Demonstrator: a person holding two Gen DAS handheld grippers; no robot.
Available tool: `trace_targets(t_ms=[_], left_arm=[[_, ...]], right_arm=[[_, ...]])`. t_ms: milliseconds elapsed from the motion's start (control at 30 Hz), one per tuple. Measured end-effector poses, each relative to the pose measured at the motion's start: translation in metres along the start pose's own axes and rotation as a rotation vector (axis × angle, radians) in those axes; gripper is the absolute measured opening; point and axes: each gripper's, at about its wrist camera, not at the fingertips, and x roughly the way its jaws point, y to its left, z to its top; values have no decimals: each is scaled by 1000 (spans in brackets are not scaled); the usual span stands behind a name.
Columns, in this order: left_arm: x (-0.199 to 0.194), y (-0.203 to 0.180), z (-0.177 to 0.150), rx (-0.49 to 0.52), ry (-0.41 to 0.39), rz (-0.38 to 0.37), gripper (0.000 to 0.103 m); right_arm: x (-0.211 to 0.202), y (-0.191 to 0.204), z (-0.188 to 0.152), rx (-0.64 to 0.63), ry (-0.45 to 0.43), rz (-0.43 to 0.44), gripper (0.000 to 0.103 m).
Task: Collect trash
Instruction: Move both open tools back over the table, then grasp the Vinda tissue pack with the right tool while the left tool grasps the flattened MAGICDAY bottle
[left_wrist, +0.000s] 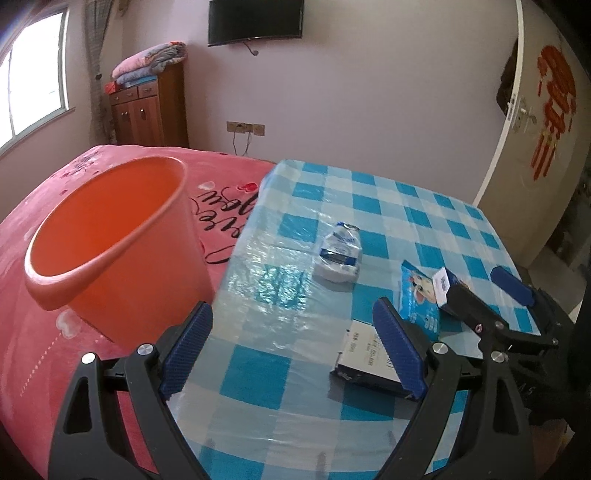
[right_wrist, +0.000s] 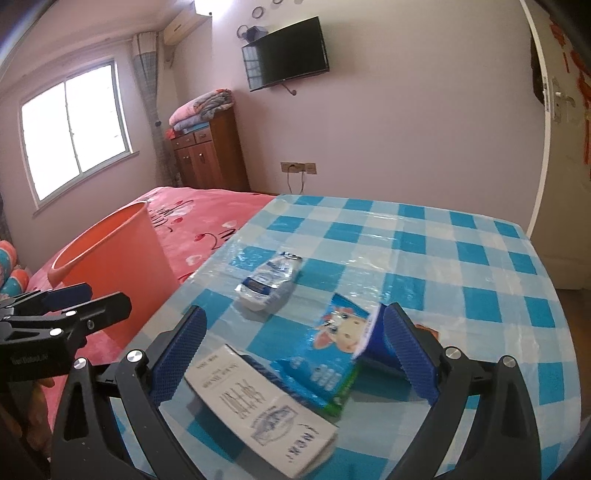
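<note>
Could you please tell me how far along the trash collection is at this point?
Nothing looks done: the part of the orange bin in view is empty. Neither the left gripper nor the right gripper holds anything; both are open. Left on the table: the crushed bottle, the cow carton and the white box.

A home bedroom: pink bed (left_wrist: 44, 229), wall television (left_wrist: 255, 20), wooden cabinet (left_wrist: 149, 110)

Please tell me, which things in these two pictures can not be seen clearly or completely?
- Orange bin: its bottom inside, both views; its own wall hides it.
- White carton: small print unreadable; in the left wrist view the left claw's finger covers part.
- Blue cow carton: far end hidden by the right claw's finger.
- Crushed bottle: label too small.
</note>
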Motion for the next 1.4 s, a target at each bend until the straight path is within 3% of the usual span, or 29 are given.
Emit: trace_targets(t_ms=[833,1400], left_arm=[[28,-70,-9,146,83,6,89],[59,-97,2,199,112,24,89]], right_arm=[[3,-77,-10,119,5,-71,95],[17,-147,-22,298,92,-59,95]])
